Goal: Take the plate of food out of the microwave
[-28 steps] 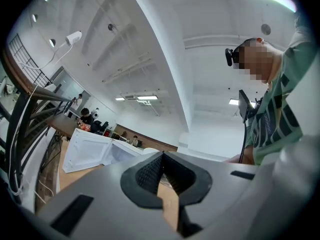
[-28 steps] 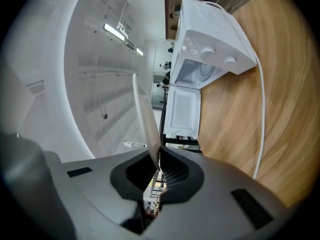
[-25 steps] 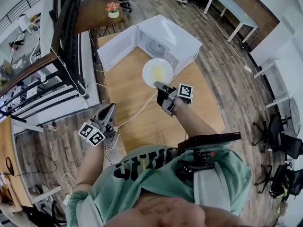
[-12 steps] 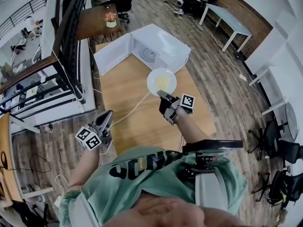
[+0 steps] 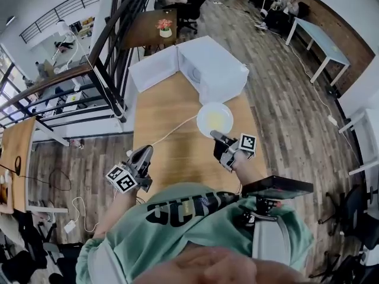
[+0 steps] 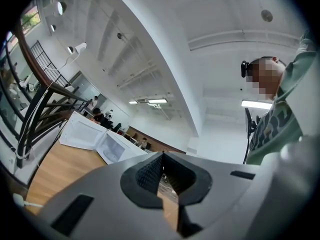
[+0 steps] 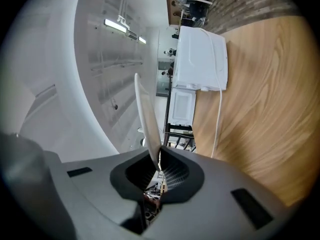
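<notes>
A white plate (image 5: 214, 119) with pale yellow food hangs over the right part of the wooden table (image 5: 169, 152). My right gripper (image 5: 219, 137) is shut on its near rim. In the right gripper view the plate (image 7: 146, 115) shows edge-on, its rim pinched between the jaws of the right gripper (image 7: 159, 162). The white microwave (image 5: 212, 68) stands at the table's far end with its door (image 5: 154, 68) swung open to the left. My left gripper (image 5: 143, 152) hovers at the table's near left edge, shut with nothing in it. The left gripper (image 6: 162, 157) points towards the microwave (image 6: 117, 147).
A white cable (image 5: 173, 132) runs across the table from the microwave towards the left gripper. A dark railing (image 5: 112, 46) borders the table's left side. Beyond the microwave a dark table carries a flower pot (image 5: 164, 28). Wood floor lies to the right.
The plate has come away from the microwave's opening, back along the table's right side with the right gripper. The left gripper has drawn back too. The view has swung and the microwave sits farther off.
</notes>
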{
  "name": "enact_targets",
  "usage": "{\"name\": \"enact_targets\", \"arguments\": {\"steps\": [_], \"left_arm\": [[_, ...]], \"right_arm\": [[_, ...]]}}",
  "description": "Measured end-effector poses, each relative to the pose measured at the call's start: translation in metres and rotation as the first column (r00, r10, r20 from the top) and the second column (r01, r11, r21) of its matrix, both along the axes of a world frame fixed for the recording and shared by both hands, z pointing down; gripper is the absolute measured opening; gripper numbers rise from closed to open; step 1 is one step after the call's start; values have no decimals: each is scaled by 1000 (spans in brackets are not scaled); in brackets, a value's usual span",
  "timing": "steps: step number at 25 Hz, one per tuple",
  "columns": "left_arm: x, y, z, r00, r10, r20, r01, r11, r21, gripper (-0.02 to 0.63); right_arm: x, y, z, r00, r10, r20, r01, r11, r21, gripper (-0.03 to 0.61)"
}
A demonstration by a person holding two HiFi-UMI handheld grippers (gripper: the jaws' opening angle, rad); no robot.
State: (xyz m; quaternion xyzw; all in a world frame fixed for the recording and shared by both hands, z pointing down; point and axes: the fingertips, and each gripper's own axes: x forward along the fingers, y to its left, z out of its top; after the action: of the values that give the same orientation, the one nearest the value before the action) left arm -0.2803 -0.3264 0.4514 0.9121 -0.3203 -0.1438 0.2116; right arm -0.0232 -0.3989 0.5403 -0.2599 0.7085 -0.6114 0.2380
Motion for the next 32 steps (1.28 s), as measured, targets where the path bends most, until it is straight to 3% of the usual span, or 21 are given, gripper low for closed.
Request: {"name": "enact_targets", "arguments": {"steps": [3, 10, 19, 23, 27, 32], "left_arm": [[9, 11, -4, 999, 3, 47, -3, 1000, 10, 6], [4, 25, -19, 999, 38, 35, -41, 997, 68, 5], [-17, 85, -2, 985, 165, 56, -170, 982, 80, 6], [-2, 96, -1, 981, 184, 58, -188, 980, 68, 6], [37, 100, -7, 975, 193, 108, -203, 975, 88, 6], [86, 78, -7, 984, 120, 130, -132, 988, 85, 5]], "right_arm": [[5, 8, -1, 1000, -14, 5, 14, 1000, 1, 20], [6, 28, -13, 998, 12, -67, -11, 1000, 14, 21], [15, 102, -3, 970, 168, -177, -174, 985, -18, 20], [47, 124, 9, 956, 213, -200, -225, 974, -39, 20], [99, 120, 23, 950, 239, -201, -254, 966, -50, 20], [157, 92, 58, 960, 181, -213, -205, 974, -96, 21]]}}
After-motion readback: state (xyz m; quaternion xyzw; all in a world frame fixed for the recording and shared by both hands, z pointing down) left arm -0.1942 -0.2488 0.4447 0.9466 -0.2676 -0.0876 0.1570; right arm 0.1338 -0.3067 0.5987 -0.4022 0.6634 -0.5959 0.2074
